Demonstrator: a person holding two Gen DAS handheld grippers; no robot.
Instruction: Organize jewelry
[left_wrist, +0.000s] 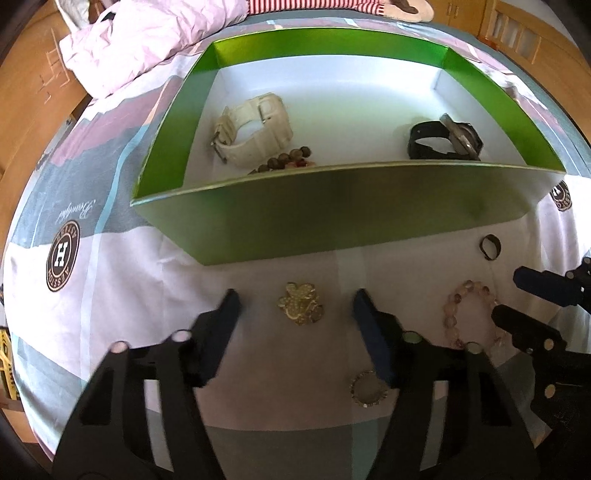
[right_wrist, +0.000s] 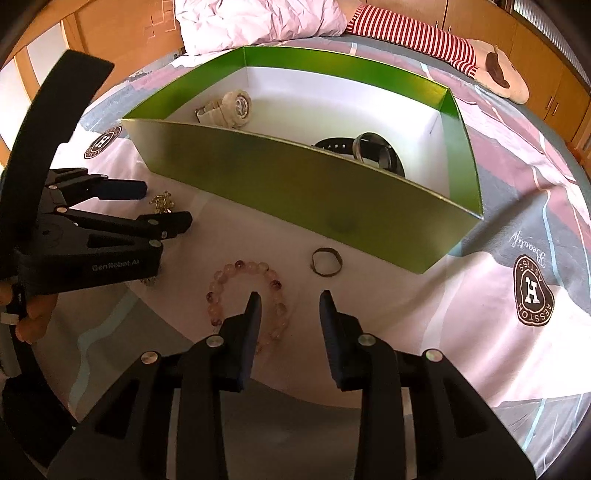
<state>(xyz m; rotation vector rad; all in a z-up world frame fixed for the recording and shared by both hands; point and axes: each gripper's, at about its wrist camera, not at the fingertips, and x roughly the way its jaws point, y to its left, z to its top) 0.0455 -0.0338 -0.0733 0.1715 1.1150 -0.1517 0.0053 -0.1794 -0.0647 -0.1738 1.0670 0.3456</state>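
Observation:
A green box (left_wrist: 332, 206) (right_wrist: 280, 184) stands on the bed, holding a white watch (left_wrist: 255, 127) (right_wrist: 231, 107), a black watch (left_wrist: 445, 138) (right_wrist: 373, 151) and a brown bead bracelet (left_wrist: 286, 160). My left gripper (left_wrist: 295, 299) (right_wrist: 166, 203) is open, its fingers on either side of a gold brooch (left_wrist: 301, 304) (right_wrist: 161, 203) on the sheet. My right gripper (right_wrist: 290, 301) (left_wrist: 508, 295) is open over the near side of a pink bead bracelet (right_wrist: 245, 295) (left_wrist: 469, 314). A dark ring (left_wrist: 490, 246) (right_wrist: 327, 261) lies near the box wall.
A round sparkly brooch (left_wrist: 369, 389) lies under my left gripper's right finger. The patterned bedsheet (left_wrist: 110, 280) (right_wrist: 480, 332) covers the bed. A pink quilt (left_wrist: 147, 40) (right_wrist: 258, 22) and a striped plush toy (right_wrist: 424, 40) lie behind the box. Wooden furniture surrounds the bed.

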